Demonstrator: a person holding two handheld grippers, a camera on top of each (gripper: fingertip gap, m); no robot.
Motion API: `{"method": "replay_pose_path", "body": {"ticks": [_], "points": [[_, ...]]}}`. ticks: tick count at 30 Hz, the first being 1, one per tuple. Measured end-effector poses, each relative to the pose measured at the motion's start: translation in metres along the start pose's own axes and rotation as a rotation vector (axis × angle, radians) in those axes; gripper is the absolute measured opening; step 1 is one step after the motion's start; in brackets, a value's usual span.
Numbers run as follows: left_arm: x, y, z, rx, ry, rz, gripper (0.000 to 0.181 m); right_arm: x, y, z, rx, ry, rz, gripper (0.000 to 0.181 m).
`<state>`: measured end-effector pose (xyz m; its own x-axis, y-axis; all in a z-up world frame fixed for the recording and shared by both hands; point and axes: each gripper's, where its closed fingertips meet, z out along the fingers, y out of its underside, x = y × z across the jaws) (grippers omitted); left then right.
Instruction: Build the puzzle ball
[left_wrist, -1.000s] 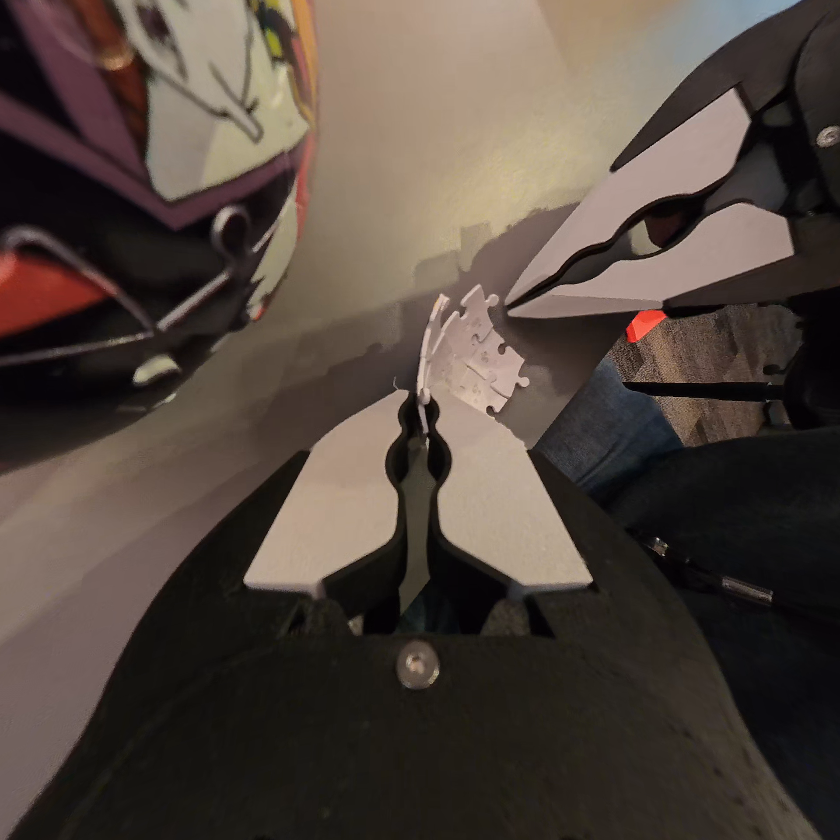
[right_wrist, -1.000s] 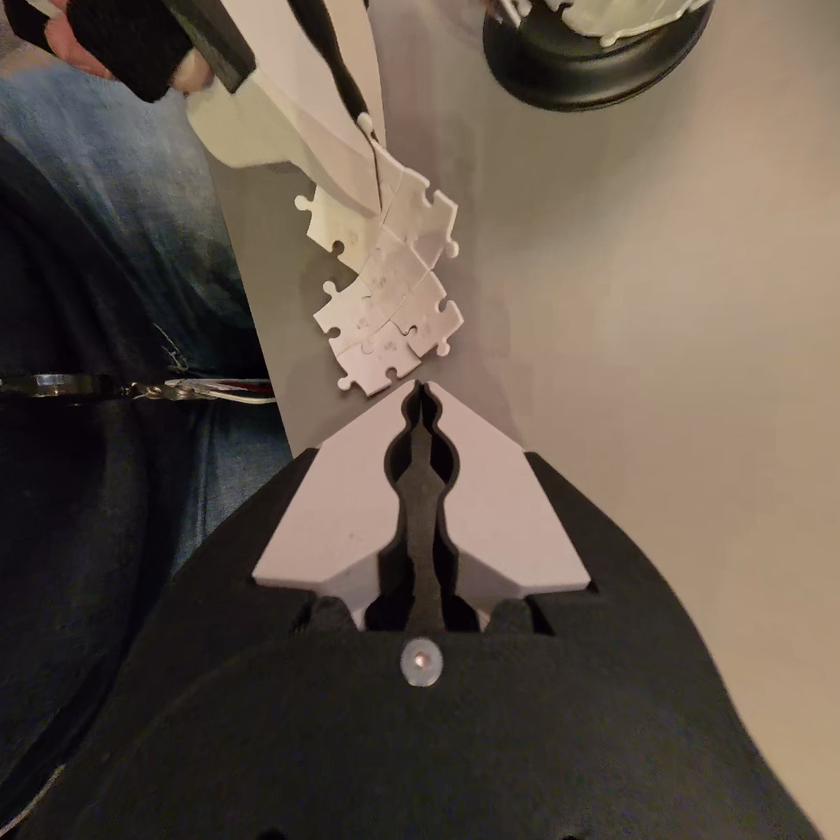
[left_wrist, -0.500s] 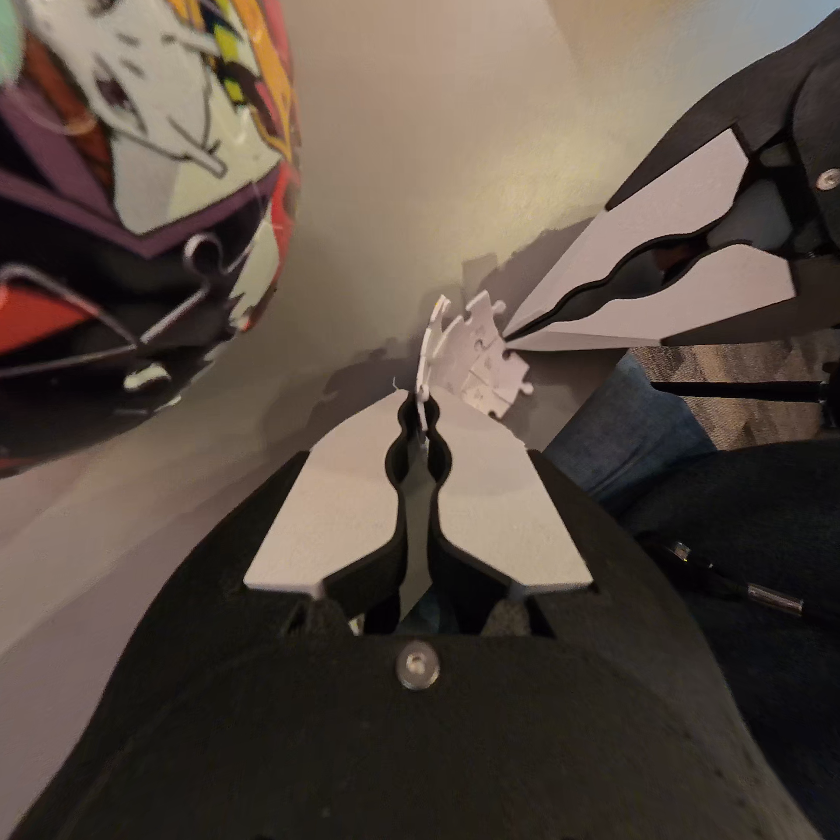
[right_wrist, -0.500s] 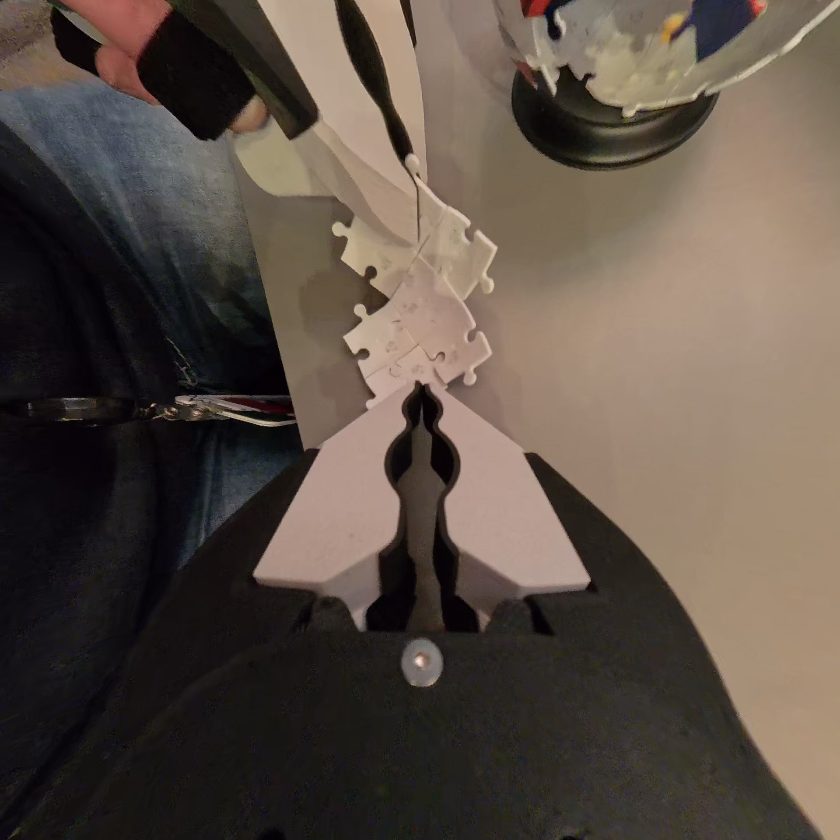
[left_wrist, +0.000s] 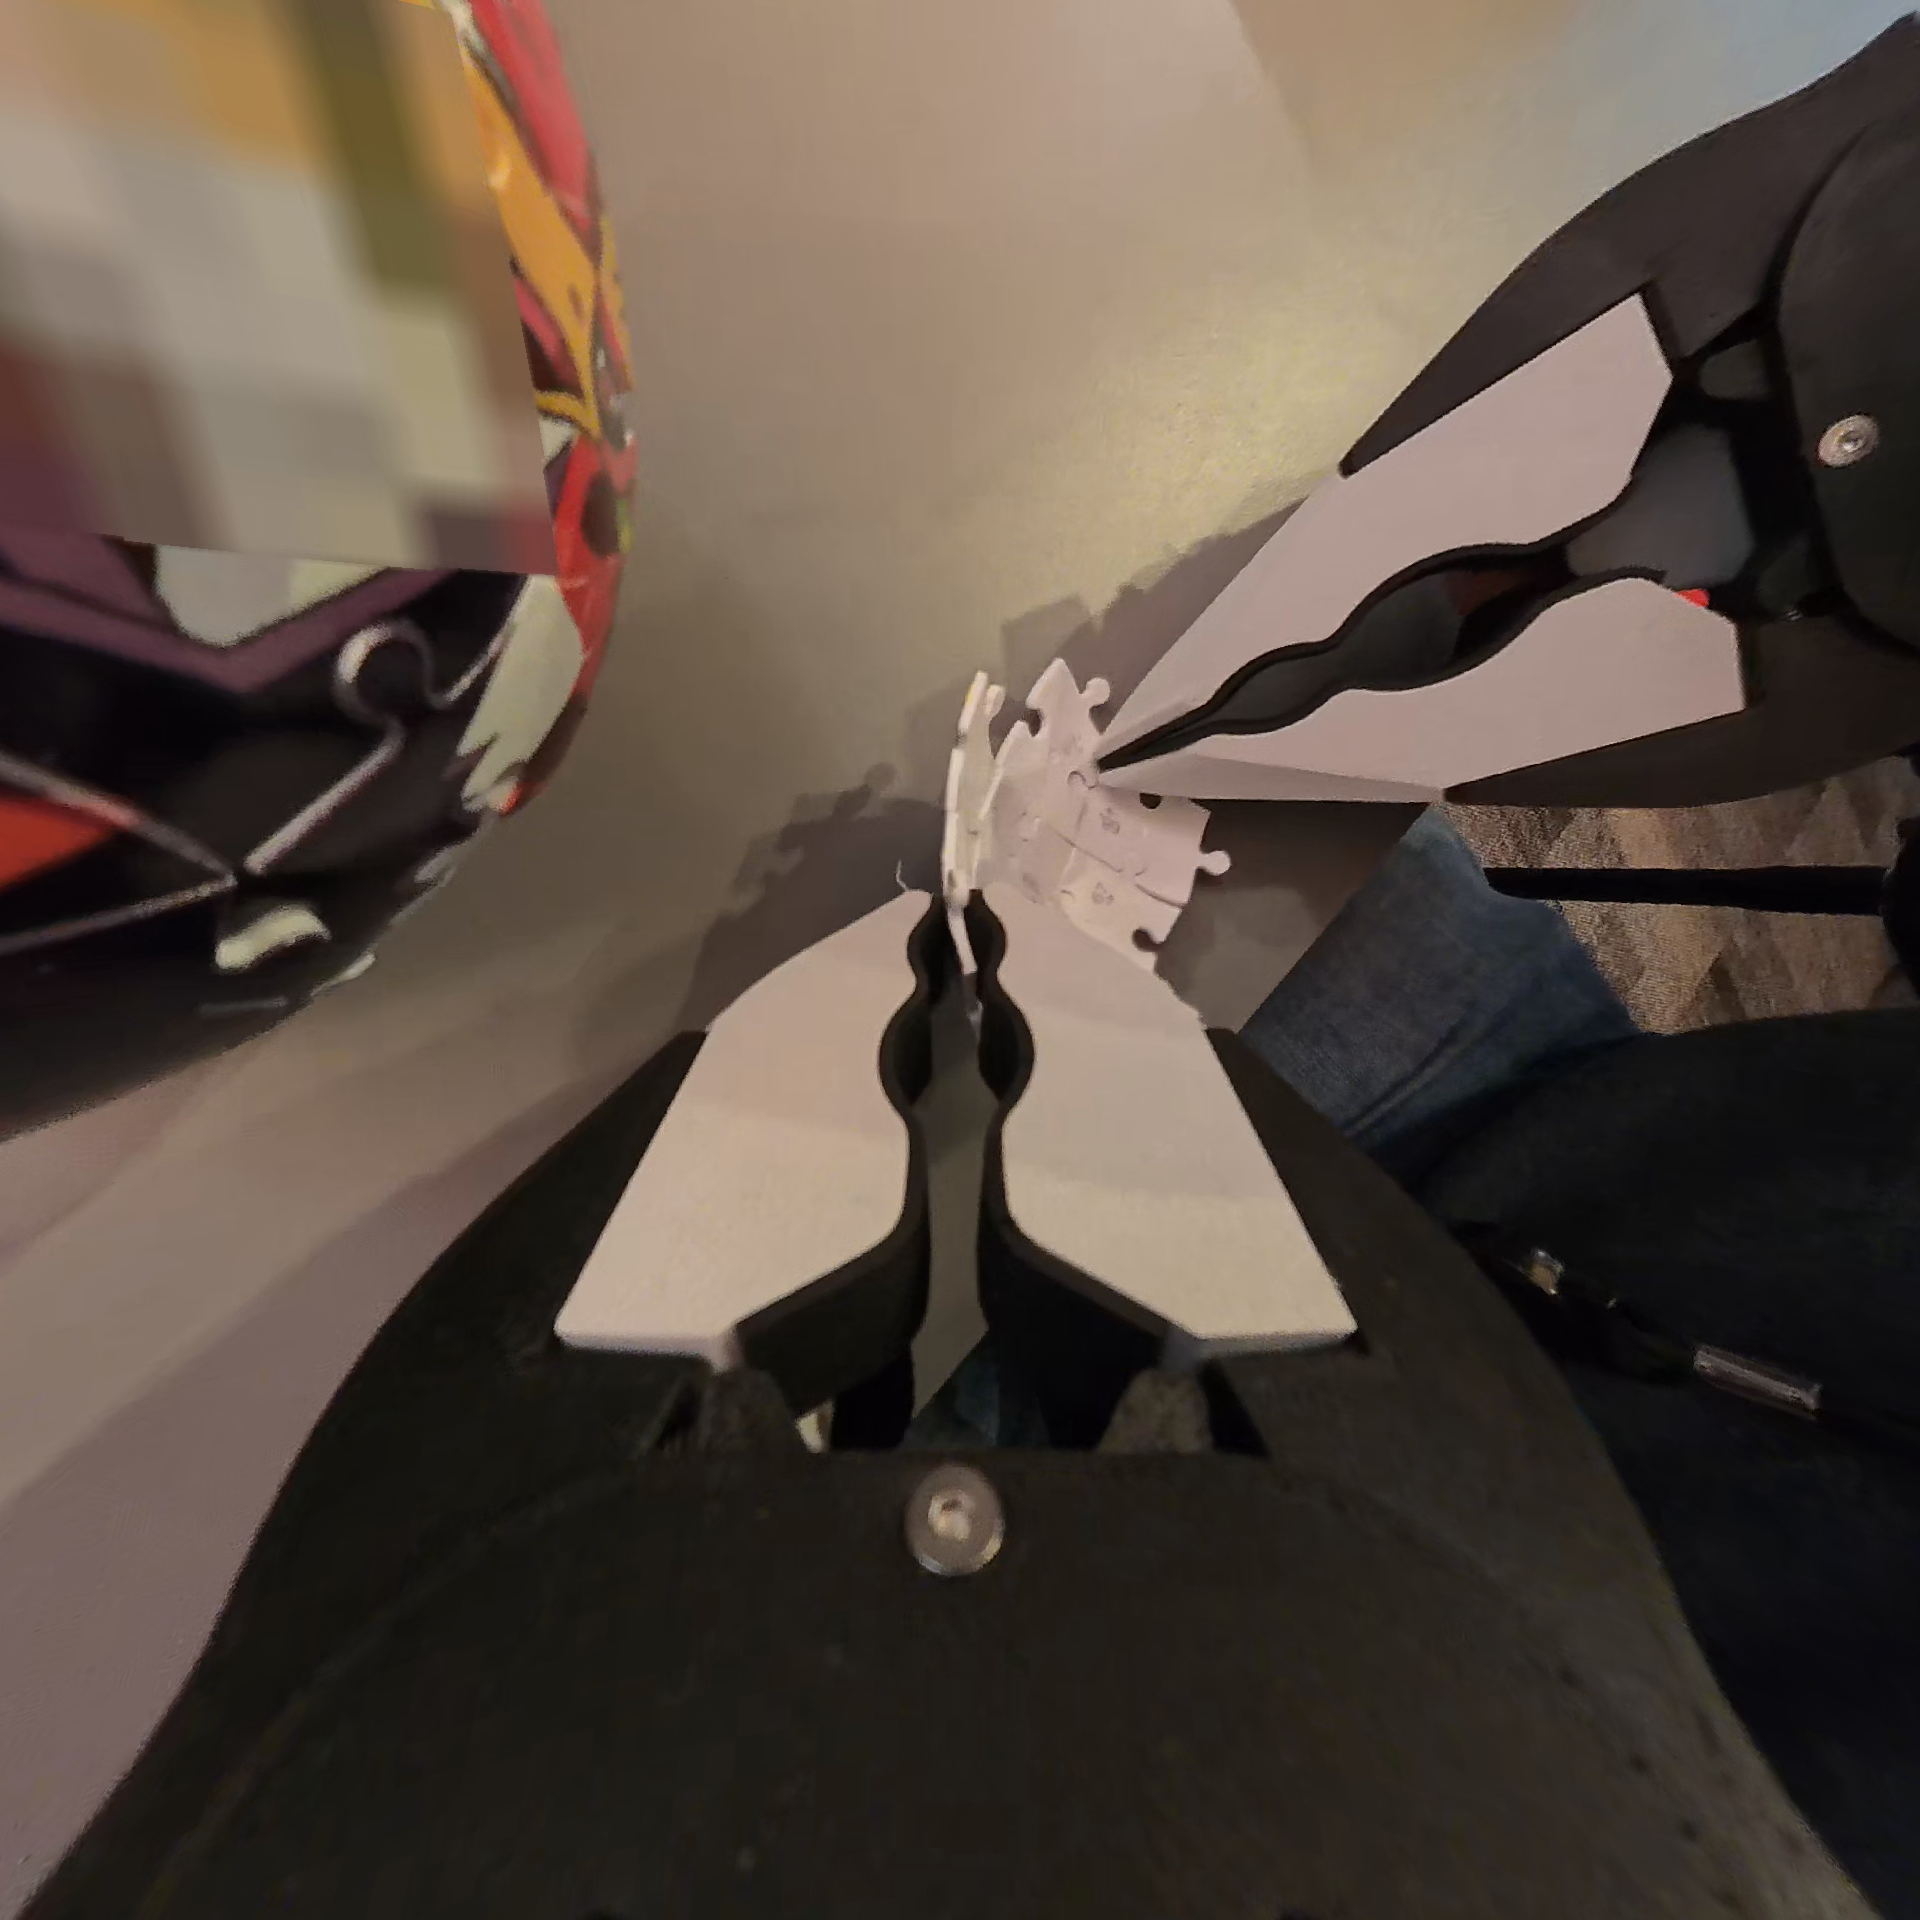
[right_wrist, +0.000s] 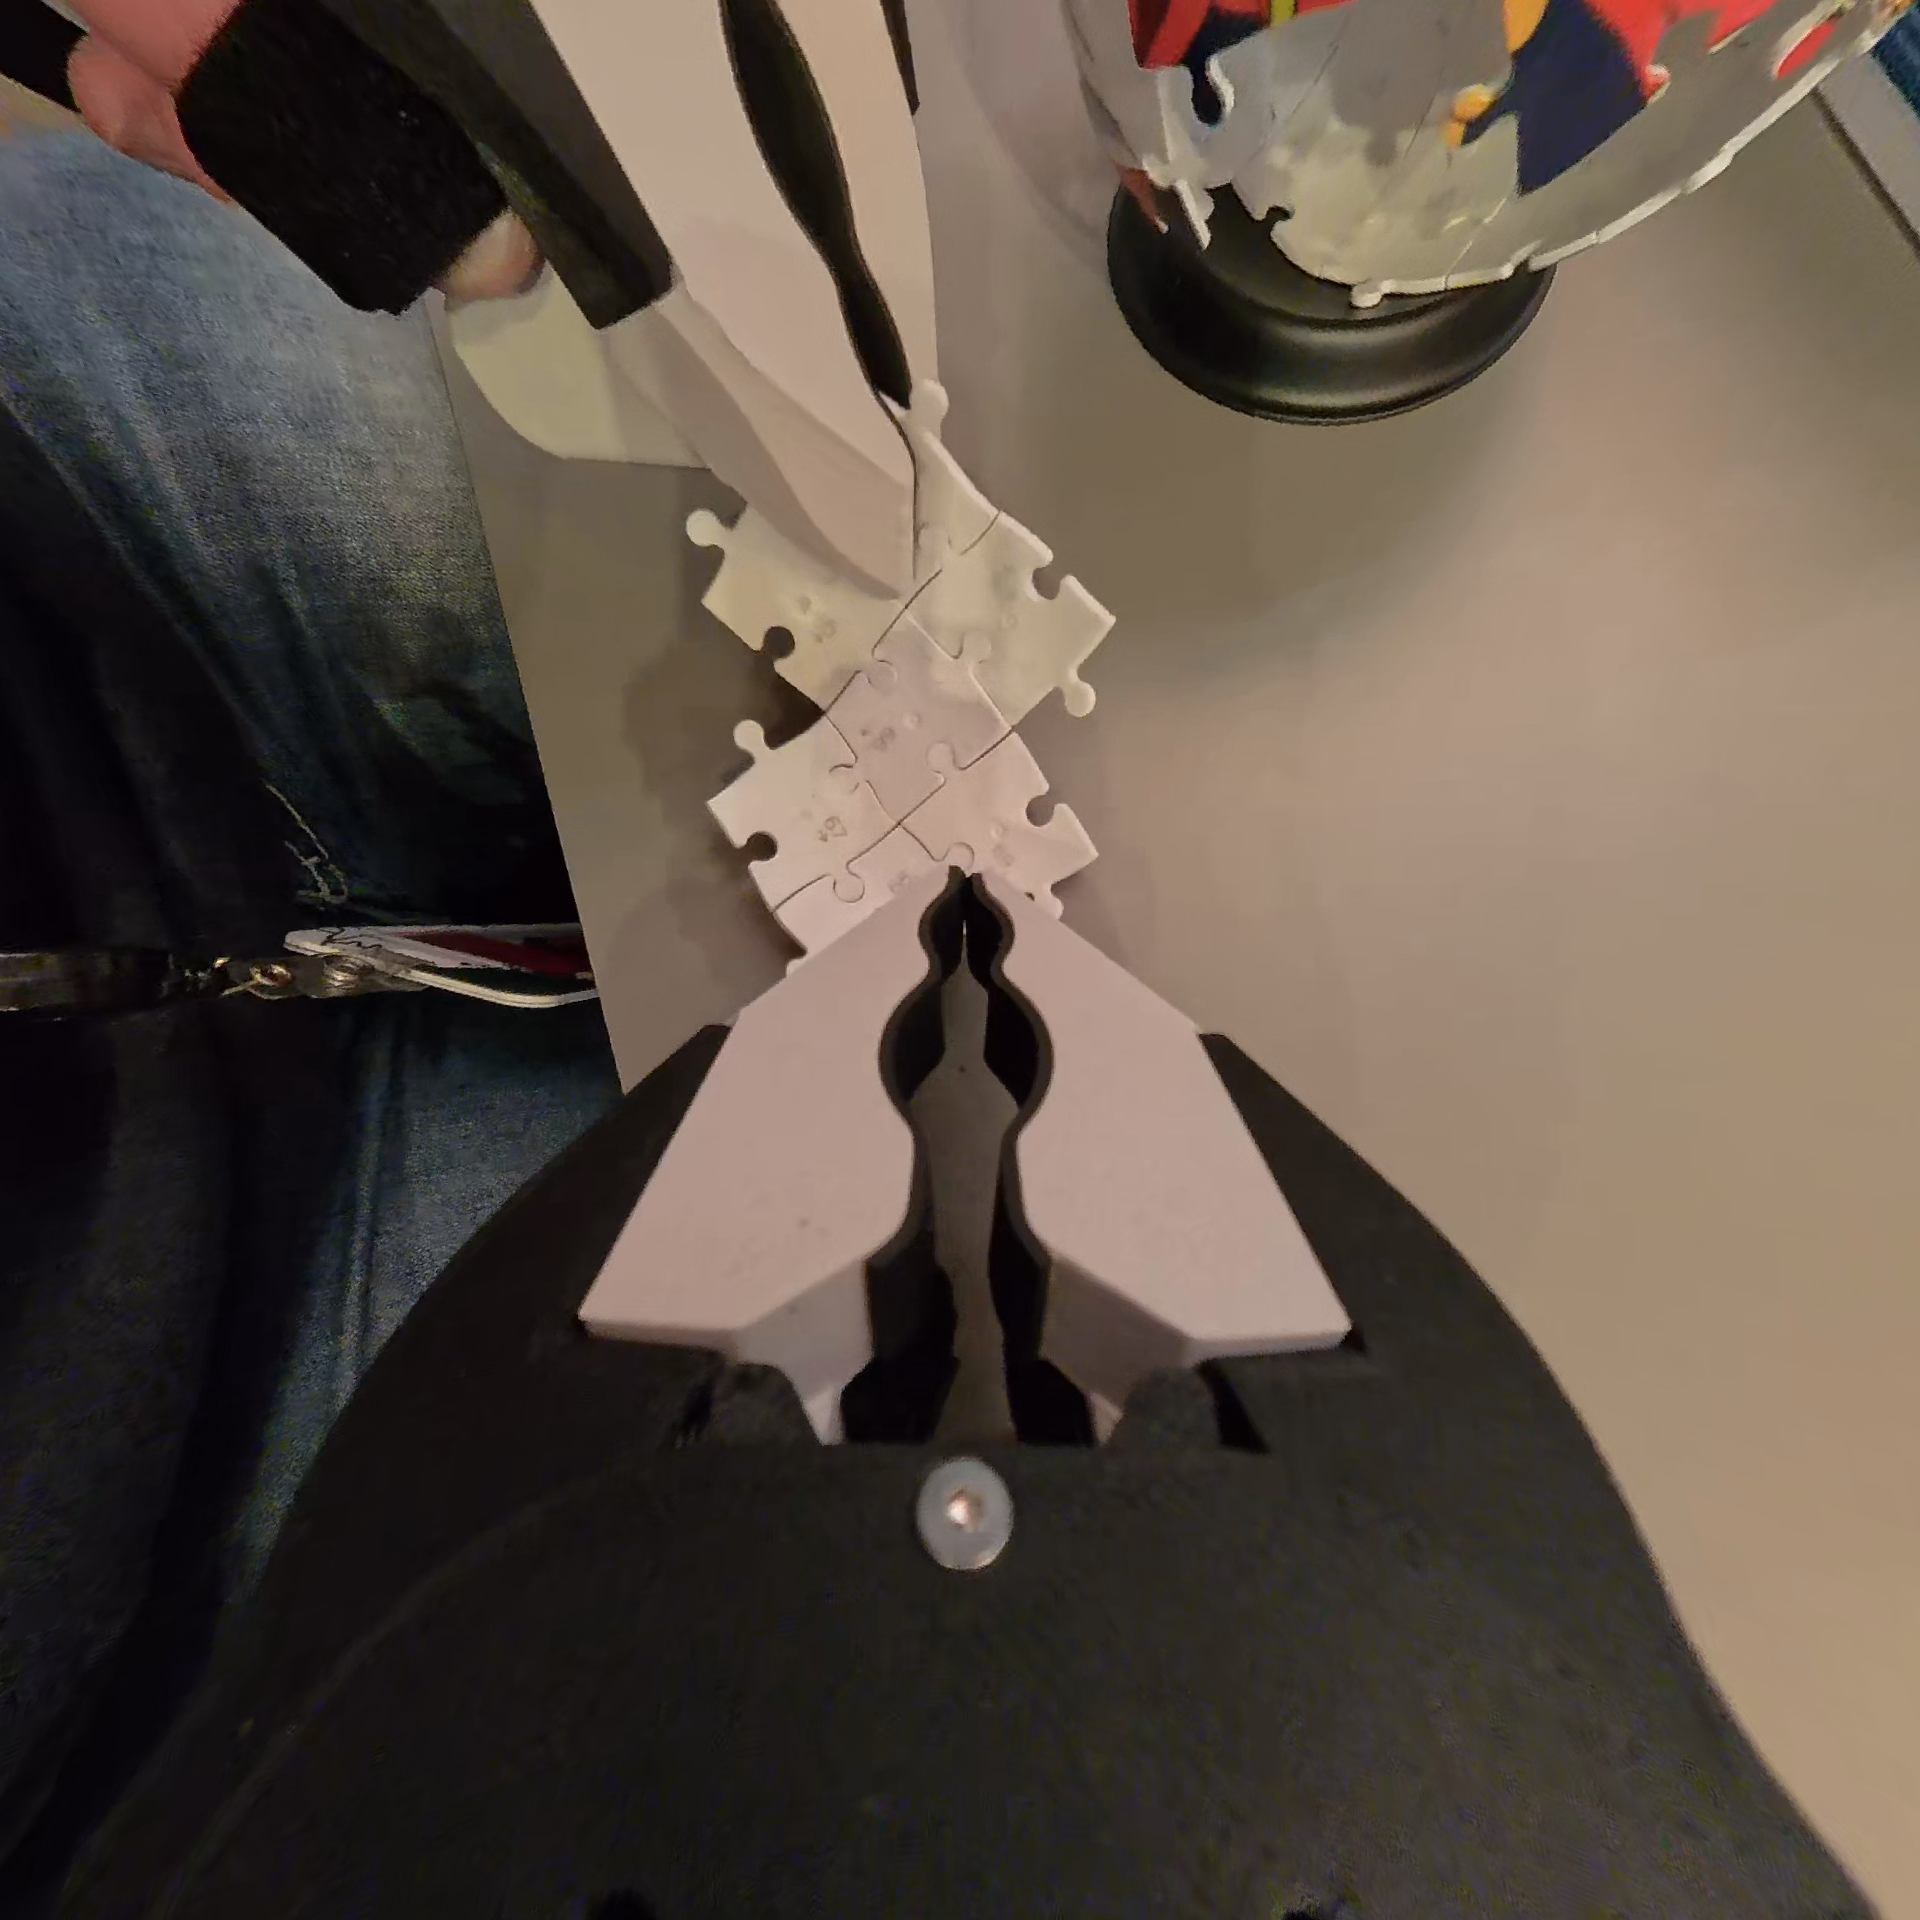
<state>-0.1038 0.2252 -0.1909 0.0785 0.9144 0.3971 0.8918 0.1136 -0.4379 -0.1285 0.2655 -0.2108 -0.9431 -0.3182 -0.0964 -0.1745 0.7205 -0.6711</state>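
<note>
Left gripper (left_wrist: 961, 906) is pinched down tight on the edge of the white puzzle section (left_wrist: 1081, 831); I can see the thin curved rim of it caught right between my fingertips, jaws all but together. That section is a cluster of joined pieces, blank side toward the cameras, held up above the grey table (left_wrist: 831, 364) near its edge.

Over on the right wrist view, my right gripper (right_wrist: 966, 896) has its tips nearly together at the near end of the same section (right_wrist: 904, 727). The tips touch or overlap the lowest piece, but whether they actually have it clamped, I cannot tell. In the left view that gripper (left_wrist: 1107, 764) comes in from the right with its points against the section's far edge.

Far right in the right view, the partly built puzzle ball (right_wrist: 1455, 135) sits on its black round stand (right_wrist: 1320, 343), colourful print outside, pale inside, jagged open edge showing. In the left view it looms large at the left (left_wrist: 561, 312), partly blurred.

A person's hand (right_wrist: 114, 94) grips the left tool, and blue jeans (right_wrist: 208, 520) fill the left side below the table edge.
</note>
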Motion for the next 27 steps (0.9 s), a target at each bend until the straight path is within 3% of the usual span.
{"method": "replay_pose_path", "body": {"ticks": [9,20,27], "points": [[-0.001,0.0,0.001,-0.003,-0.006,-0.006,0.004,0.001,0.0,0.001,-0.034,-0.039,0.068,0.0],[0.003,0.002,0.007,0.048,0.115,-0.103,0.005,0.006,-0.001,-0.001,-0.045,-0.015,0.054,0.0],[0.009,-0.003,0.009,0.081,0.204,-0.131,0.021,0.007,-0.001,0.0,-0.043,-0.009,0.034,0.0]]}}
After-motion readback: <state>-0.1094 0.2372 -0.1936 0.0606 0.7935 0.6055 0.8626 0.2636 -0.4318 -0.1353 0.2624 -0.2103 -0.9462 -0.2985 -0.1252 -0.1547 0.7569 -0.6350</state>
